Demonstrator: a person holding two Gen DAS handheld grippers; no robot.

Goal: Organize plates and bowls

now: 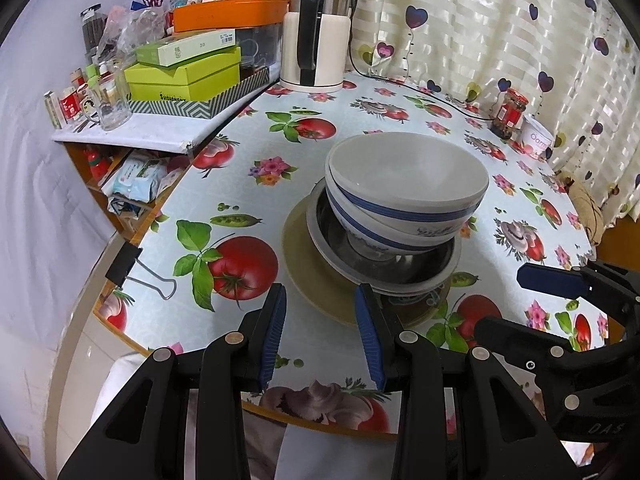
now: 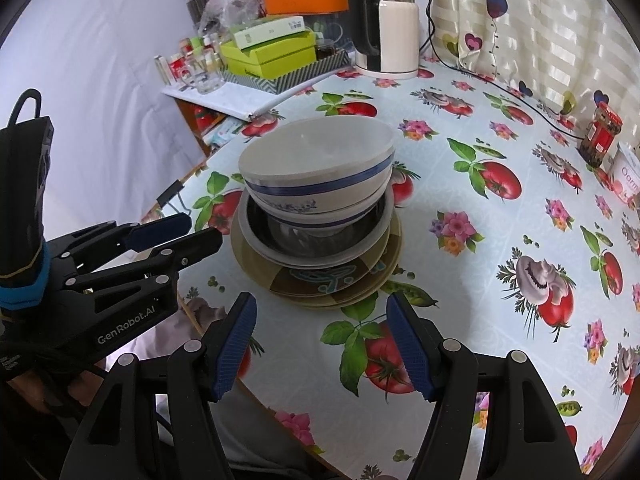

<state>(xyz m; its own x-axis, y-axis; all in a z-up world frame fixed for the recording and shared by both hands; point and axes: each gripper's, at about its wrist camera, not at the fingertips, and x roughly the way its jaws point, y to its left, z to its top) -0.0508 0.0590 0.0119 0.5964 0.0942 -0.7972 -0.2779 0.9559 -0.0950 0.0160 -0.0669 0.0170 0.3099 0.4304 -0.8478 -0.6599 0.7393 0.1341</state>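
**Dishes stacked mid-table, both tongs wide and empty**

The table point(image 1: 248, 152) wears a glossy cloth printed with tomatoes, peas and flowers. At its centre sits the stack: two blue-banded bowls point(image 1: 408, 184) nested in a steel dish point(image 1: 400, 268), on plates point(image 2: 320, 280). Far side, a kettle point(image 1: 314, 40) stands by the heart-dotted curtain point(image 1: 500, 40); far left, a cluttered shelf point(image 1: 160, 128) with green boxes point(image 1: 184, 80). Far right, a red-lidded jar point(image 2: 602, 134). The left gripper point(image 1: 322, 332) and right gripper point(image 2: 324, 348) hover near, jaws spread wide, holding nothing.
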